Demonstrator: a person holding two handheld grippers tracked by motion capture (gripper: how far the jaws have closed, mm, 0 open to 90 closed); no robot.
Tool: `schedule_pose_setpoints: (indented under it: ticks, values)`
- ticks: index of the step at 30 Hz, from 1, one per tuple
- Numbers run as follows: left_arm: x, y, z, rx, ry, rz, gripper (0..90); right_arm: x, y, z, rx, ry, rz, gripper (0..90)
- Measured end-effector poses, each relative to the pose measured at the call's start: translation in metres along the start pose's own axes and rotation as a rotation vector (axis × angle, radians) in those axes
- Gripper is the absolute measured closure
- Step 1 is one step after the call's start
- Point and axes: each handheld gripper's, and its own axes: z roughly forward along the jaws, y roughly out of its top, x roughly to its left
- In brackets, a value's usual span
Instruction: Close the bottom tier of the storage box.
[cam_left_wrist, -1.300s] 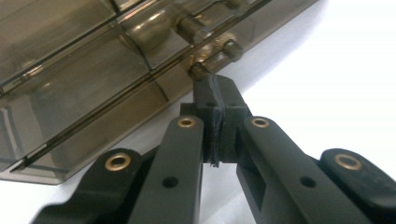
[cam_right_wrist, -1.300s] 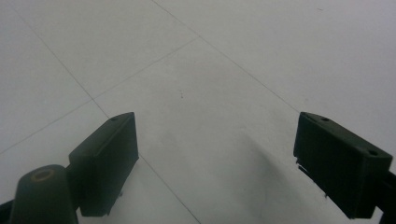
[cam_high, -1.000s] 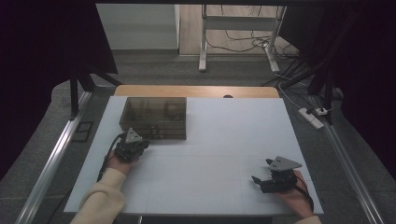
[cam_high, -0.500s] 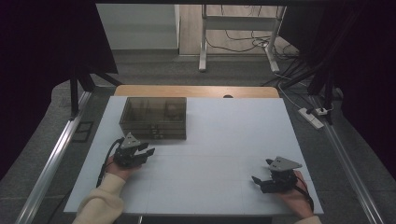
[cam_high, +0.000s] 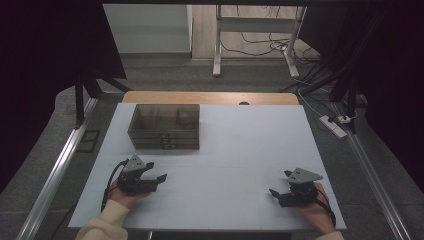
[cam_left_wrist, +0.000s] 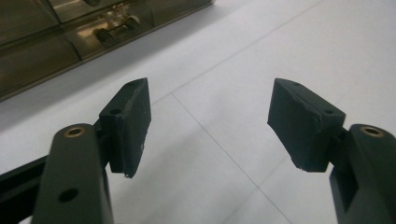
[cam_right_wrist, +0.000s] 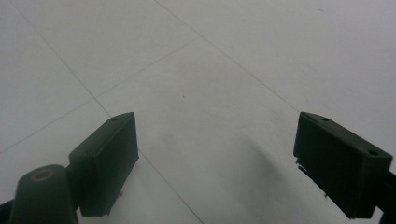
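Your left gripper has just been opening its jaws, nothing between them, and it sits near the table's left front. The smoky see-through plastic drawer box stands further back on the left, apart from it. Your right gripper rests spread and empty, near right. This looks like letting go of the box; next, reach for a drawer front squarely.

Smoky translucent plastic box; matt white table.
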Motion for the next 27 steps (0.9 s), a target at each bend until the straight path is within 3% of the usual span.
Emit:
schedule_pose_setpoints:
  ticks: [27]
  values:
    - [-0.0020, -0.0031, -0.0012, 0.001, -0.018, 0.024, 30.1, -0.0007, -0.0005, 0.0007, 0.000, 0.002, 0.008, 13.8]
